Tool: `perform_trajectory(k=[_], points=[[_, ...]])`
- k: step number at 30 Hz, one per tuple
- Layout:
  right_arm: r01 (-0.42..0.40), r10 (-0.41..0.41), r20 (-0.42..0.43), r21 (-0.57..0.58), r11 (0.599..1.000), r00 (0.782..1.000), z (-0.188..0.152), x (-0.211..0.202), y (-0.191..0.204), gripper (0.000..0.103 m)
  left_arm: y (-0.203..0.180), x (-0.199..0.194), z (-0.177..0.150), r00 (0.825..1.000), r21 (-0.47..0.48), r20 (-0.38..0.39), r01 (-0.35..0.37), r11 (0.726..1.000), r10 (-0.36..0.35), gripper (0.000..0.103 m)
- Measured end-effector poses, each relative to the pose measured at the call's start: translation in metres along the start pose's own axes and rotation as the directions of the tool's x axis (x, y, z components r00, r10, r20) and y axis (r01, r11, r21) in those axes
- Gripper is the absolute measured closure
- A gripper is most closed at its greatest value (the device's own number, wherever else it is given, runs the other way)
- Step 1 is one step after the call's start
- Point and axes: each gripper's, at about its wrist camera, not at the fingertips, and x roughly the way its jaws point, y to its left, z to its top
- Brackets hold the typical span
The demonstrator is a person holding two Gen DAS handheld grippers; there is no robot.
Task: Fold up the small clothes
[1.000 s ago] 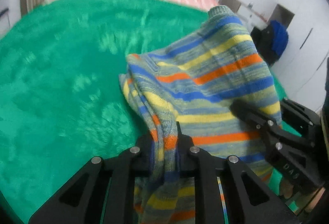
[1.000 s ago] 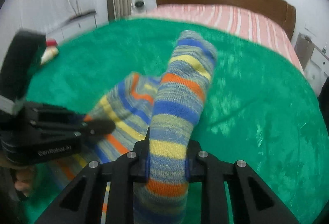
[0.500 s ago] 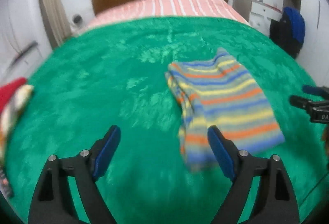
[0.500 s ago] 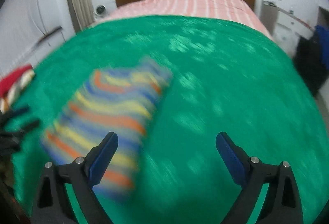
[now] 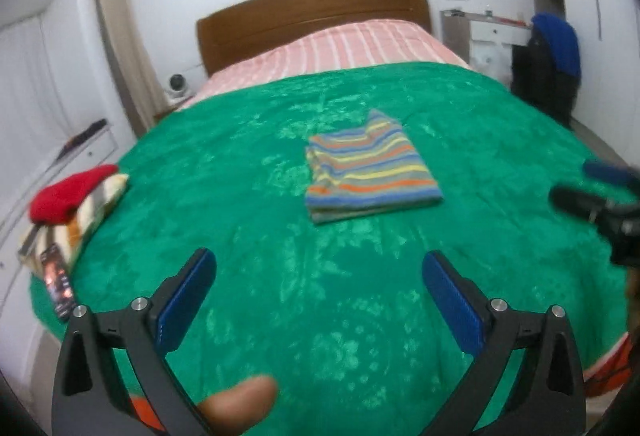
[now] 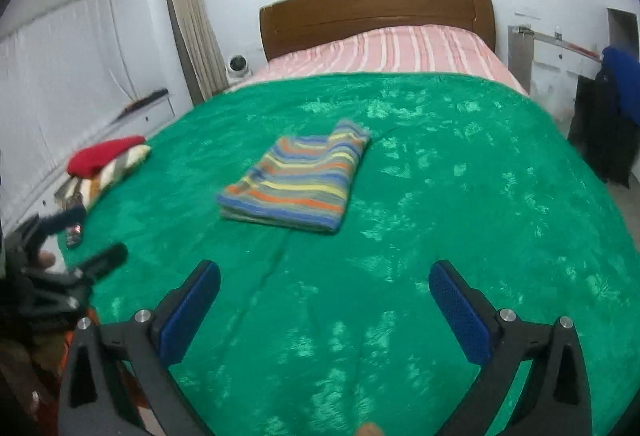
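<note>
A striped knit garment (image 5: 370, 168), in blue, orange, yellow and grey, lies folded into a flat rectangle in the middle of the green blanket (image 5: 248, 171). It also shows in the right wrist view (image 6: 298, 181). My left gripper (image 5: 319, 268) is open and empty, held back above the near part of the blanket. My right gripper (image 6: 325, 278) is open and empty too, well short of the garment. Each gripper shows at the edge of the other's view.
A pile of folded clothes with a red one on top (image 5: 72, 197) sits at the blanket's left edge, a dark phone-like object (image 5: 58, 282) beside it. The pink striped sheet (image 5: 340, 51) and wooden headboard (image 5: 312, 15) lie beyond. A dark chair with a blue garment (image 5: 554, 67) stands right.
Both grippers let go of the striped garment and opened. It dropped folded onto the blanket, and both grippers pulled back and up away from it.
</note>
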Motion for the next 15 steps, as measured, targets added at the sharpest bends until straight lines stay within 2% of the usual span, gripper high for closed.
perform_trajectory(k=[4, 6, 9, 12, 15], points=[[0.086, -0.085, 0.156, 0.0, 0.996, 0.984, 0.018, -0.039, 0.018, 0.0, 0.009, -0.025, 0.017, 0.999, -0.059, 0.003, 0.048, 0.997, -0.048, 0.0], [0.108, -0.11, 0.167, 0.024, 0.994, 0.98, 0.028, -0.045, 0.023, 0.0, 0.013, -0.036, 0.025, 0.997, -0.112, 0.003, 0.081, 0.99, -0.082, 0.0], [0.1, -0.098, 0.04, -0.035, 0.994, 0.994, 0.035, -0.031, 0.032, 0.0, 0.016, -0.043, 0.028, 0.997, -0.153, 0.022, 0.076, 0.985, -0.073, 0.0], [0.021, -0.021, 0.025, -0.025, 0.999, 0.999, 0.029, -0.035, 0.036, 0.0, 0.011, -0.042, 0.023, 1.0, -0.121, 0.02, 0.002, 0.993, 0.001, 0.0], [0.046, -0.047, -0.011, -0.107, 0.993, 0.999, 0.021, -0.034, 0.05, 0.0, 0.01, -0.036, 0.017, 1.0, -0.121, -0.017, -0.008, 0.993, 0.006, 0.0]])
